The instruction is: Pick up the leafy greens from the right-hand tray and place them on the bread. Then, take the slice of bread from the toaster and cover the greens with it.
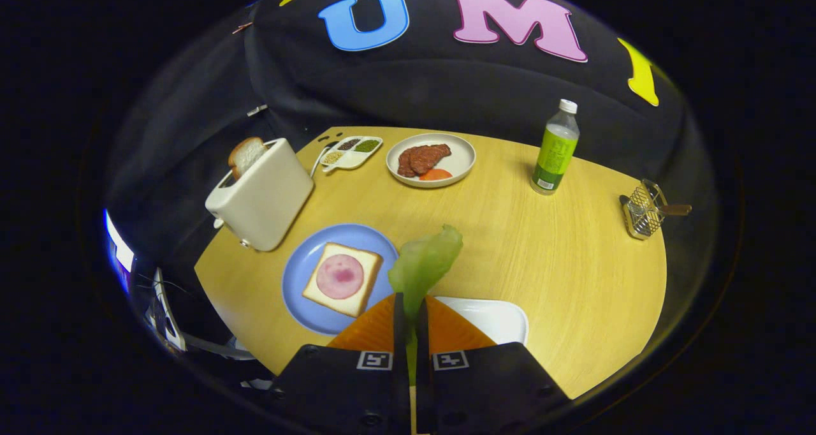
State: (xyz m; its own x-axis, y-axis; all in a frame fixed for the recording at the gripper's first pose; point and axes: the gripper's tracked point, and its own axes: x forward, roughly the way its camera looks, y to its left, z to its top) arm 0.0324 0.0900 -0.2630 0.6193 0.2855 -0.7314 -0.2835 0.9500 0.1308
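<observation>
Tongs [411, 314] raised above near edge of worktop [561, 282], fingers pressed together, pinching leafy greens [426, 263]. Greens pale green, crinkled, standing up past fingertips, over white tray [497, 317]. Just left: blue plate [299, 275] with bread [343, 279], pink ham round on top. Far left: toaster [261, 196], bread slice [245, 154] sticking out.

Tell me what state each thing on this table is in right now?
gripper: shut on the leafy greens, lifted above the tray
leafy greens: pinched between the fingers, sticking up ahead of them
white tray: under the fingers
bread on blue plate: flat, topped with a pink slice, uncovered
toaster: one bread slice standing up out of it
bottle: upright, capped
round plate: holds meat pieces
</observation>
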